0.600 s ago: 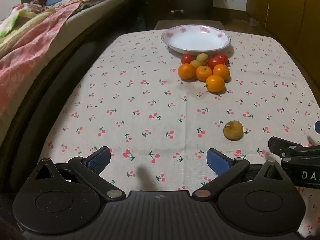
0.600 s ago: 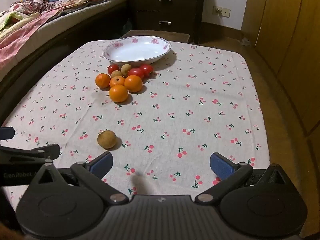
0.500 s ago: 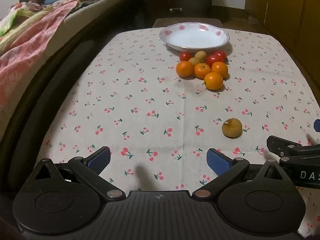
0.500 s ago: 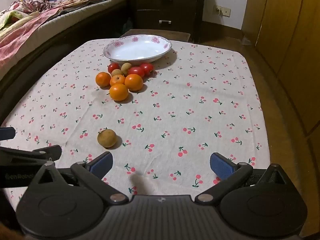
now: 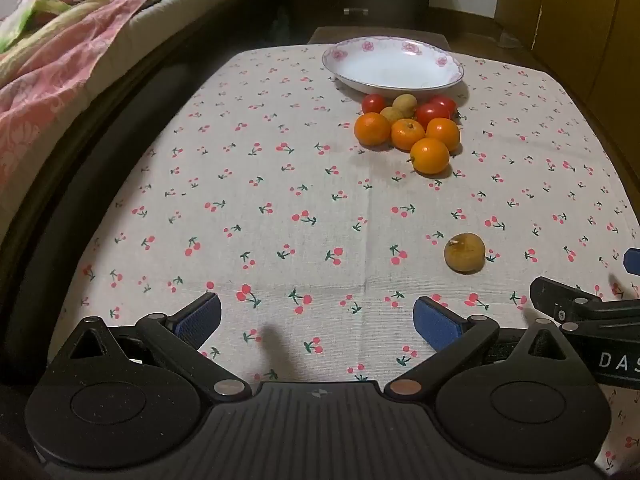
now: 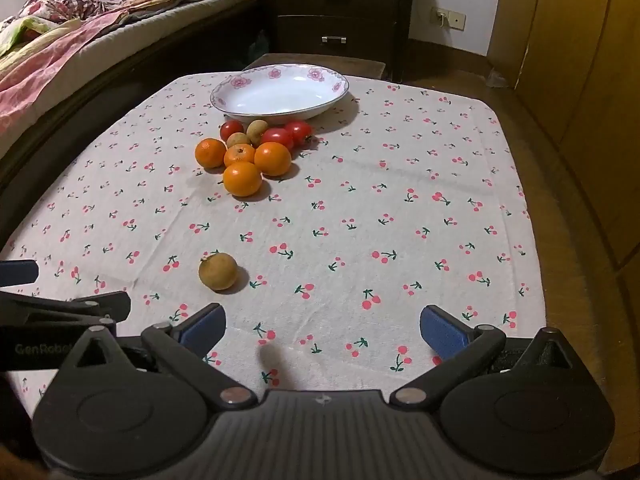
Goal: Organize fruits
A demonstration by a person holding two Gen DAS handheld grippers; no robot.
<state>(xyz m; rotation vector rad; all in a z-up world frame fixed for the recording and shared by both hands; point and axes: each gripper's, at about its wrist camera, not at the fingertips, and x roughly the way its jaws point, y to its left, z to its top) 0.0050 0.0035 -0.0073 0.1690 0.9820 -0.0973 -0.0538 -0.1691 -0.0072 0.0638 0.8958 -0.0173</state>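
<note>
A white dish with a pink flower rim stands empty at the far end of the table; it also shows in the right wrist view. In front of it lies a cluster of oranges, red tomatoes and small tan fruits. One brownish-yellow fruit lies alone nearer to me. My left gripper is open and empty, left of that fruit. My right gripper is open and empty, right of it.
The table has a cherry-print cloth. A bed with pink bedding runs along the left. A dark drawer cabinet stands behind the table. Wooden cupboards are on the right.
Both grippers have shifted slightly; the fruits and dish sit a little lower in the views. Nothing has been grasped or moved on the table.
</note>
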